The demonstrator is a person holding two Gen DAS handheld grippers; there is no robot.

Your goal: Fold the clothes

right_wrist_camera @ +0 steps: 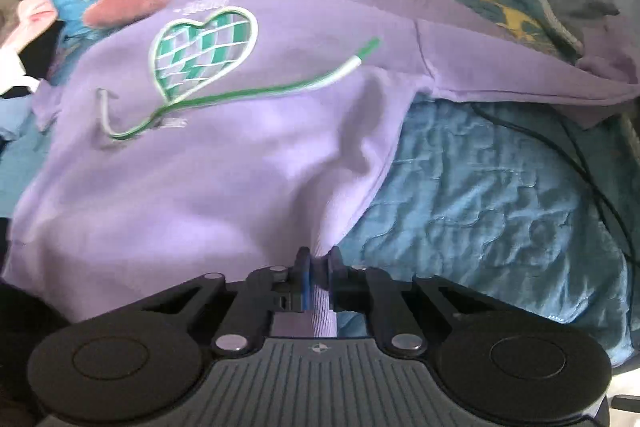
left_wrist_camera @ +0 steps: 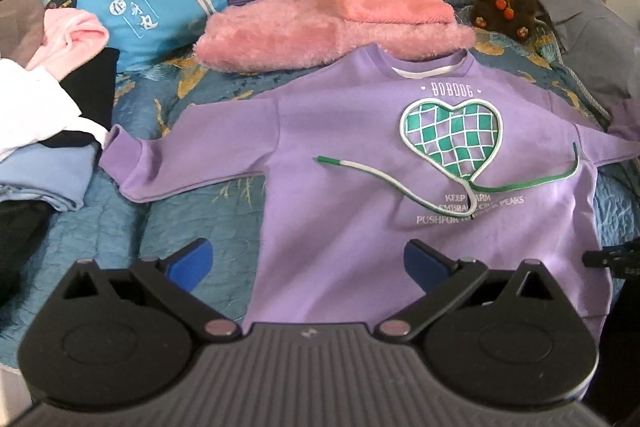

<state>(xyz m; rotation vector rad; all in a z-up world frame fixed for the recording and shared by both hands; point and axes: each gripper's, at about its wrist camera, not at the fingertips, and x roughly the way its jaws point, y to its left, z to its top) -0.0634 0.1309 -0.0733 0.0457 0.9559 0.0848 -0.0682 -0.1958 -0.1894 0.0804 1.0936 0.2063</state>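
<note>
One sweatshirt [left_wrist_camera: 360, 147] sleeve, edge-cropped.

Garment: a lilac sweatshirt [left_wrist_camera: 344, 163] is laid front-up on a blue quilted bedspread [left_wrist_camera: 192, 211], neckline away from the cameras
Print: a green-and-white checked heart [left_wrist_camera: 452, 135] outlined in cord is seen on the chest, "BOBDOG" above it, white lettering below
Cord: a loose green-and-white cord [left_wrist_camera: 384, 181] is trailed from the heart's tip across the front
Sleeves: both are spread out sideways, one cuff [left_wrist_camera: 124, 151] resting on the bedspread
Hem: the ribbed bottom edge [right_wrist_camera: 320, 307] is pinched up at one corner, the fabric above it drawn into soft folds
Collar: it is touched by pink fluffy folded clothing [left_wrist_camera: 320, 31]
</note>
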